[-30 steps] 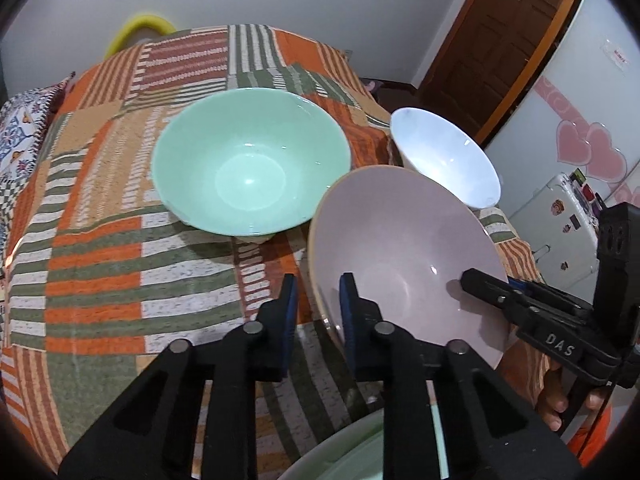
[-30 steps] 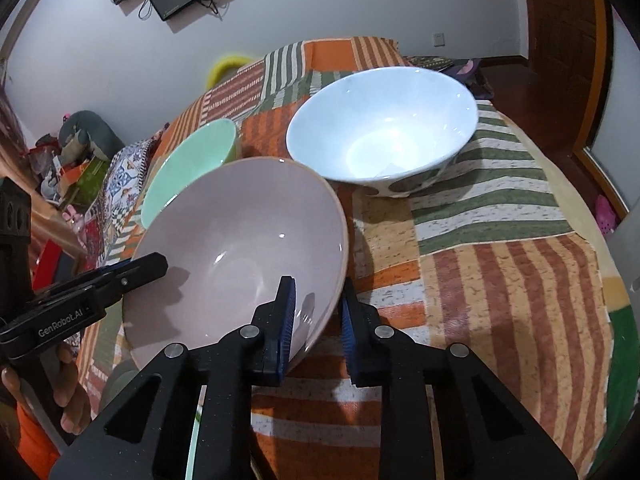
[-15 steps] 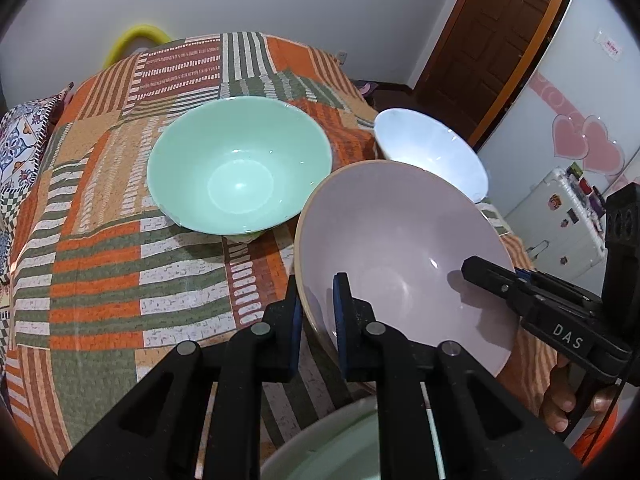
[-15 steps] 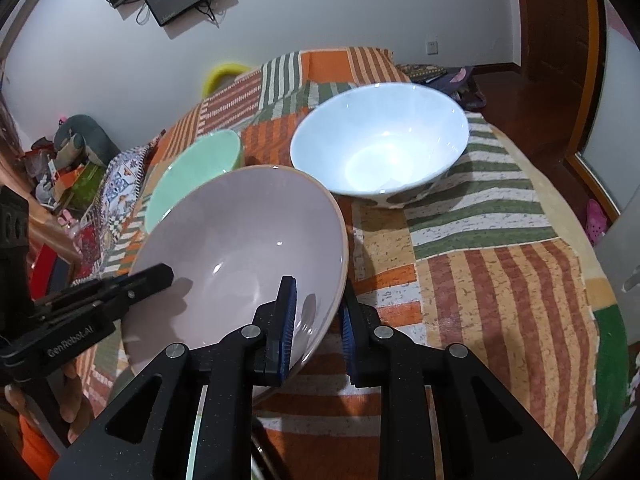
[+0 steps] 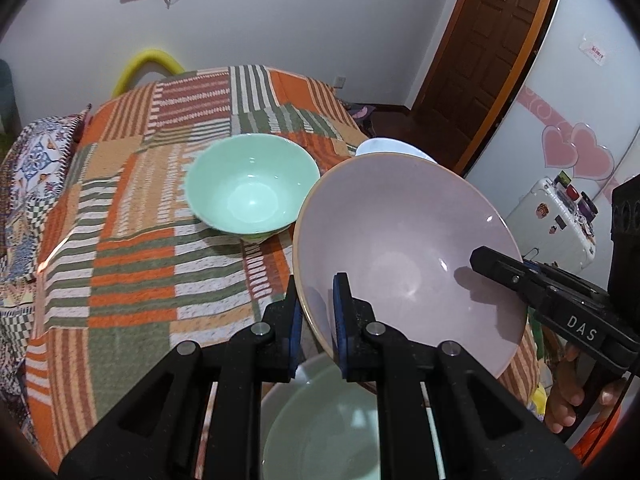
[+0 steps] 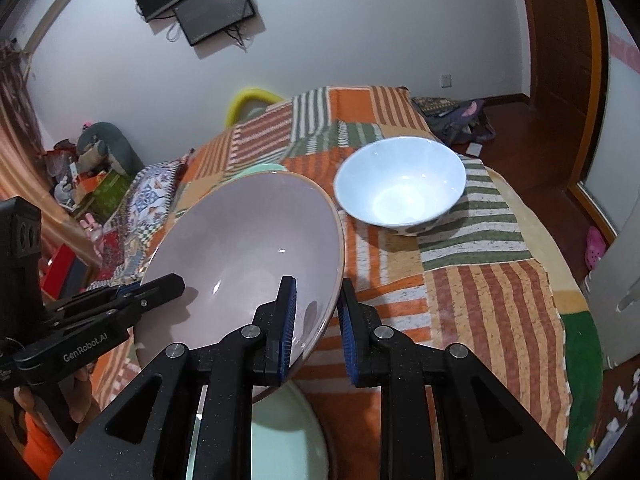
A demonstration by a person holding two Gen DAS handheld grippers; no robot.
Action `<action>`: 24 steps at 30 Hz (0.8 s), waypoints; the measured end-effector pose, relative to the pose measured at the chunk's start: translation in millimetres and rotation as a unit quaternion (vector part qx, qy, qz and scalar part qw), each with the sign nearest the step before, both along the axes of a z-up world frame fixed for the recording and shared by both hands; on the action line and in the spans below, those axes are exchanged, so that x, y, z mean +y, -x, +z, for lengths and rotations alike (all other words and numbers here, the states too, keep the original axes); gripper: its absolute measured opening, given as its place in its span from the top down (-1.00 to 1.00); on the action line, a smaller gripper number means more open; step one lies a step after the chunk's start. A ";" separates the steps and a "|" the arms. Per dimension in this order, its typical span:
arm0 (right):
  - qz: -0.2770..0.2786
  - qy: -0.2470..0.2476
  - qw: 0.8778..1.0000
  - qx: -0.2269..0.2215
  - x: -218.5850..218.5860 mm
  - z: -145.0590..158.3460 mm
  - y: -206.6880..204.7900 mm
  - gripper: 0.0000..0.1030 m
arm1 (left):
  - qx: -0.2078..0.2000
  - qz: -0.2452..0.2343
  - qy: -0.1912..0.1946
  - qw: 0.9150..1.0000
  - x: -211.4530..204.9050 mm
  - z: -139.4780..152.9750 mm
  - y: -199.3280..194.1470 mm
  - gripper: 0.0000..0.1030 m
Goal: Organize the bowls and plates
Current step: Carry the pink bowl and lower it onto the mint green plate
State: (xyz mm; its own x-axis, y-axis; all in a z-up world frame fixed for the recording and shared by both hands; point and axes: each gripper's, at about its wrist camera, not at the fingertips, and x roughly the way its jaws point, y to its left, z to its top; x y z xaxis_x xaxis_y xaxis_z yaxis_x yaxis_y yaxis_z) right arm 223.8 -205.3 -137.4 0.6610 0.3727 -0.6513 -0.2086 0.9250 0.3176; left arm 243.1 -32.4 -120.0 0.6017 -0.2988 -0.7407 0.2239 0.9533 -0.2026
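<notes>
A large pink bowl (image 5: pixel 404 248) hangs above the patchwork bedspread, held from both sides. My left gripper (image 5: pixel 318 312) is shut on its left rim, and my right gripper (image 6: pixel 316 316) is shut on its right rim (image 6: pixel 334 276). In the left wrist view the right gripper's fingers (image 5: pixel 496 268) reach over the far rim. A green bowl (image 5: pixel 250 192) rests on the bedspread beyond the pink one. A pale blue bowl (image 6: pixel 400 184) stands to the right of it. Below the pink bowl lie stacked pale plates (image 5: pixel 320 420), partly hidden by my fingers.
The bedspread (image 5: pixel 132 248) covers a bed that ends at a white wall. A patterned pillow (image 5: pixel 36 160) lies at the left edge. A wooden door (image 5: pixel 492 44) and a white case (image 5: pixel 552 216) stand to the right. A hand (image 5: pixel 568 392) grips the right tool.
Both grippers have risen with the pink bowl, lifting it off the bedspread. The green and blue bowls look farther away, and plates have come into view underneath.
</notes>
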 end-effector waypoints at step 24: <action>0.111 -0.010 0.994 -0.022 88.0 13.5 56.9 0.61 | -0.039 0.104 -0.037 0.993 93.4 44.4 129.9 0.73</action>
